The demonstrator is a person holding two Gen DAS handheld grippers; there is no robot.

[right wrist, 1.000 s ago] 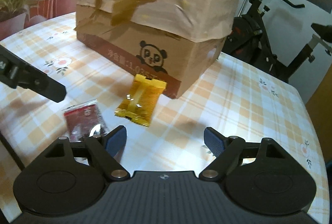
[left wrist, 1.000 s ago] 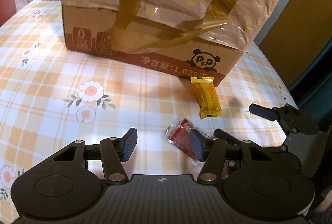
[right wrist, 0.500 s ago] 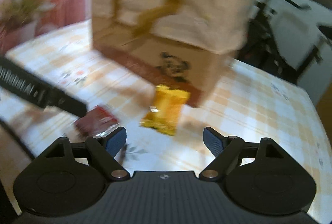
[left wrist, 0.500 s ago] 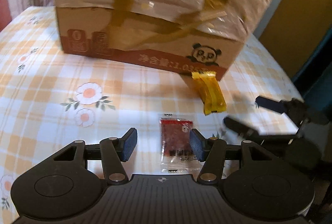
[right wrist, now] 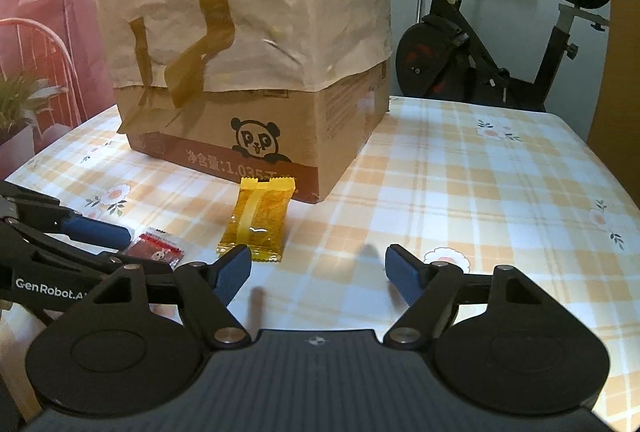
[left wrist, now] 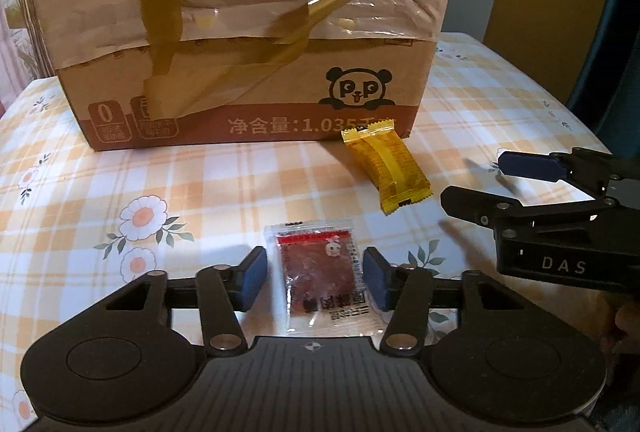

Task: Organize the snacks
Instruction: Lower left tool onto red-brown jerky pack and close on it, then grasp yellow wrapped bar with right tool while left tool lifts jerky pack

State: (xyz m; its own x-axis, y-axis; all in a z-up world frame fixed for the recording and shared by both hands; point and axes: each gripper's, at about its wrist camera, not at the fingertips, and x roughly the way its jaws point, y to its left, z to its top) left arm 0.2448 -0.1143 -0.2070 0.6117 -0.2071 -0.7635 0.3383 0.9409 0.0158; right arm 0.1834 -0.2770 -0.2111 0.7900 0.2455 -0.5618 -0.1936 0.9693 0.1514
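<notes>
Lying between the parted left claw [left wrist: 315, 282], red snack packet [left wrist: 320, 272].

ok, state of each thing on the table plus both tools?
left tool: open, fingers straddling the red packet
right tool: open, holding nothing
red packet: sealed, flat on the tablecloth
yellow packet: sealed, lying flat, far end at the box base
cardboard box: upright, top covered with taped paper, one tape strip peeling
</notes>
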